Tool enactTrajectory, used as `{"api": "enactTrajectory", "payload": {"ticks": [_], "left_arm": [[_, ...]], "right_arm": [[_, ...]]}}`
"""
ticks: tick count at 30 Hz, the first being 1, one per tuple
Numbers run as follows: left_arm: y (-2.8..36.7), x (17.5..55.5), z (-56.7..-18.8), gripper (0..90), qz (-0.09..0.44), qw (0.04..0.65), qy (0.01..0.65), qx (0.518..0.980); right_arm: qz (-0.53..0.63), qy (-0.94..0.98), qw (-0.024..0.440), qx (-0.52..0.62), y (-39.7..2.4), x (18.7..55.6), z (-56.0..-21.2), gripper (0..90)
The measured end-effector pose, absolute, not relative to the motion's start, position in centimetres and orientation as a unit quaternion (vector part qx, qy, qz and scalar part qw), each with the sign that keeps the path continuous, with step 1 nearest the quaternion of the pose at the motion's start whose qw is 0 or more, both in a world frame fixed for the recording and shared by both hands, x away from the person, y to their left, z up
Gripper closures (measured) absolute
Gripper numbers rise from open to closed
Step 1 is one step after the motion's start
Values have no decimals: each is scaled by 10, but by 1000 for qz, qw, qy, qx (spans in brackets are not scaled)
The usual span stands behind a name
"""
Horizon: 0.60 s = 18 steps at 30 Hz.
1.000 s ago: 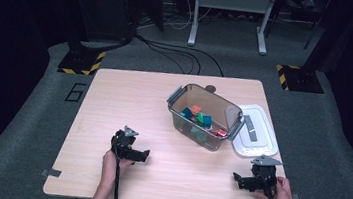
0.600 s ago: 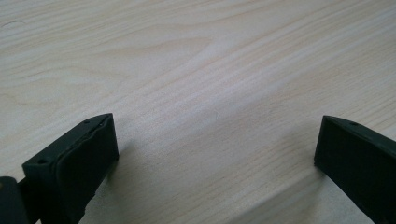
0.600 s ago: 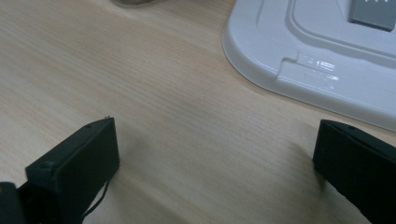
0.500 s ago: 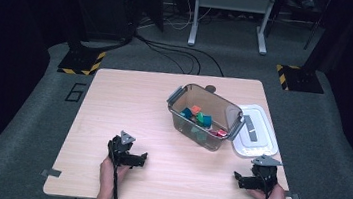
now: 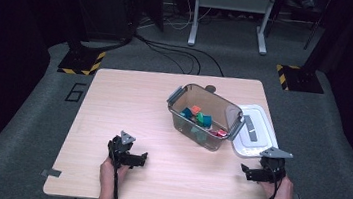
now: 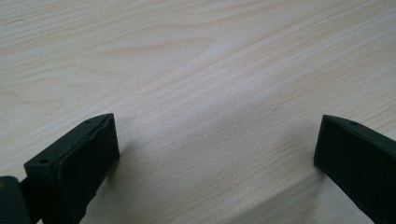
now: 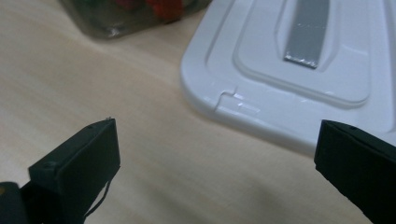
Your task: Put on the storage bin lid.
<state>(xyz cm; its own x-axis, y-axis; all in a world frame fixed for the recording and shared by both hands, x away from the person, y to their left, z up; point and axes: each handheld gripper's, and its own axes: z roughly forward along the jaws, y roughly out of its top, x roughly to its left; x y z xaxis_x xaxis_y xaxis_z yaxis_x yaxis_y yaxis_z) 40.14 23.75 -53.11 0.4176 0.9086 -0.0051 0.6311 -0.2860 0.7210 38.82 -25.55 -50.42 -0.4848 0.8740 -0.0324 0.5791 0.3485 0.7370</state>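
**Lid lies by the desk's right edge, both grippers open and empty**

Lid (image 5: 255, 131), white with a grey strip along its top, lies flat on the wooden desk (image 5: 128, 104) against the right edge, about midway between the far and near right corners. In the right gripper view its rounded corner (image 7: 280, 79) sits just ahead of the jaws, with bare wood between.

Touching or just beside the lid's left side stands a clear plastic bin (image 5: 205, 116) with grey latch handles at both ends. It holds small coloured blocks (image 5: 197, 117) in orange, green, teal and red. The bin stands right of the desk's middle, nearer the far edge than the near one.

Right gripper (image 5: 253, 171) is held low near the near right corner, just short of the lid's near end. Its jaws stand wide apart and grip nothing.

Left gripper (image 5: 133, 159) is held near the near edge, left of centre and well apart from the bin. In the left gripper view its jaws (image 6: 219, 154) are spread wide over bare wood, with nothing between them.
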Motion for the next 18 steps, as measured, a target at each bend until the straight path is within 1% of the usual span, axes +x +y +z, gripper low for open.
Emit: {"api": "enactTrajectory", "payload": {"ticks": [6,8,9,14,18], "left_arm": [[238,401,-531,0,209,331,498,774],[238,401,-531,0,210,331,498,774],[238,401,-531,0,210,331,498,774],[237,401,-531,0,210,331,498,774],[237,401,-531,0,210,331,498,774]], "right_arm": [[354,777,222,471,-267,416,-492,0],[355,776,225,470,-268,420,-491,0],[351,777,225,472,-269,431,-489,0],[345,774,217,484,-272,454,-491,0],[335,771,220,495,-272,472,-494,0]]}}
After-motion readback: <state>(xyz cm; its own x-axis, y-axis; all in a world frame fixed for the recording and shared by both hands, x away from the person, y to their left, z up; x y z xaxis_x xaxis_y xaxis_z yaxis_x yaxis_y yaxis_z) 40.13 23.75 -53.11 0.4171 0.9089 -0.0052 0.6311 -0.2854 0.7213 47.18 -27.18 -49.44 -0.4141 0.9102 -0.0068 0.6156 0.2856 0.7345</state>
